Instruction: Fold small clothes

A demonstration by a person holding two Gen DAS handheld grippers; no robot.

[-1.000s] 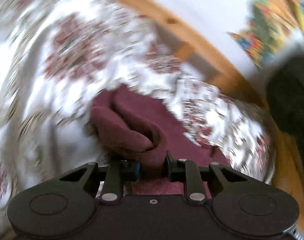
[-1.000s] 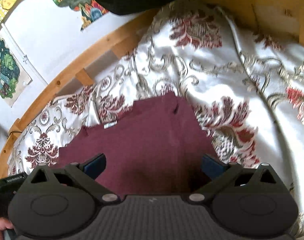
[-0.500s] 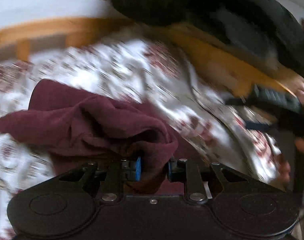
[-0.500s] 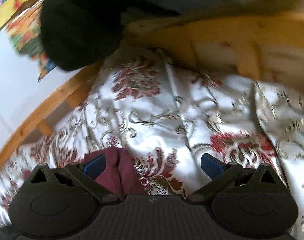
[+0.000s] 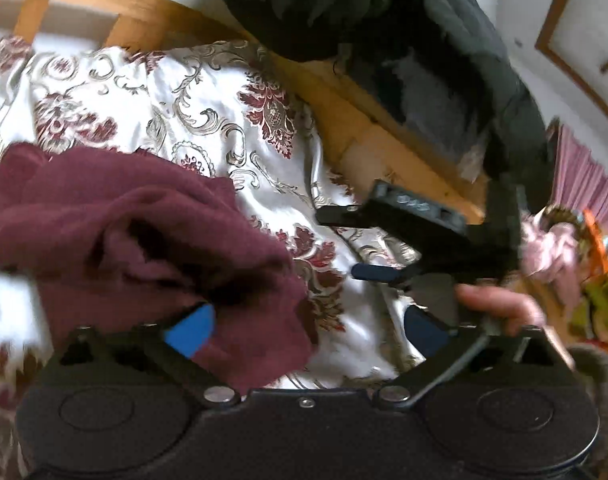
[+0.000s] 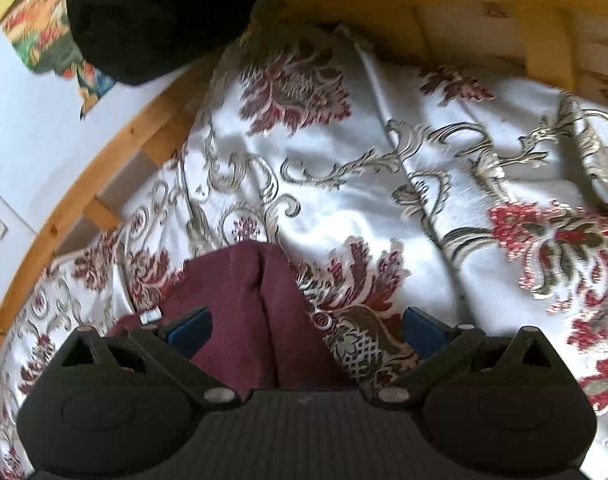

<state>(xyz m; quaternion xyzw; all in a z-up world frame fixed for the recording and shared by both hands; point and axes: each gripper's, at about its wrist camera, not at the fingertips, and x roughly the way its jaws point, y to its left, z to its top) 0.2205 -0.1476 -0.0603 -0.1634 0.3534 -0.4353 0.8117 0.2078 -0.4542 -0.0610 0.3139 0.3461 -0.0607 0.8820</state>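
Note:
A small maroon garment (image 5: 116, 216) lies bunched on the floral bedspread (image 5: 208, 92). My left gripper (image 5: 308, 334) has its jaws opening wide. A flap of the maroon cloth sags between them near the left blue pad (image 5: 190, 332), and neither pad presses on it. In the right wrist view the same garment (image 6: 244, 300) shows a folded edge running between the spread fingers of my right gripper (image 6: 308, 330), which is open and grips nothing. In the left wrist view the right gripper (image 5: 338, 242) hovers over the bedspread to the right, held by a hand (image 5: 492, 302).
A wooden bed frame (image 5: 368, 136) curves along the far side of the bedspread (image 6: 344, 208). A dark coat (image 5: 424, 40) hangs over it, also dark at the top of the right wrist view (image 6: 152, 20). Pink and colourful cloth (image 5: 584, 176) lies at the right.
The left gripper, shut on a maroon fold before, has let go and spread wide. Its view swung right, bringing the right gripper and hand closer. The garment's fold sits between the right jaws again.

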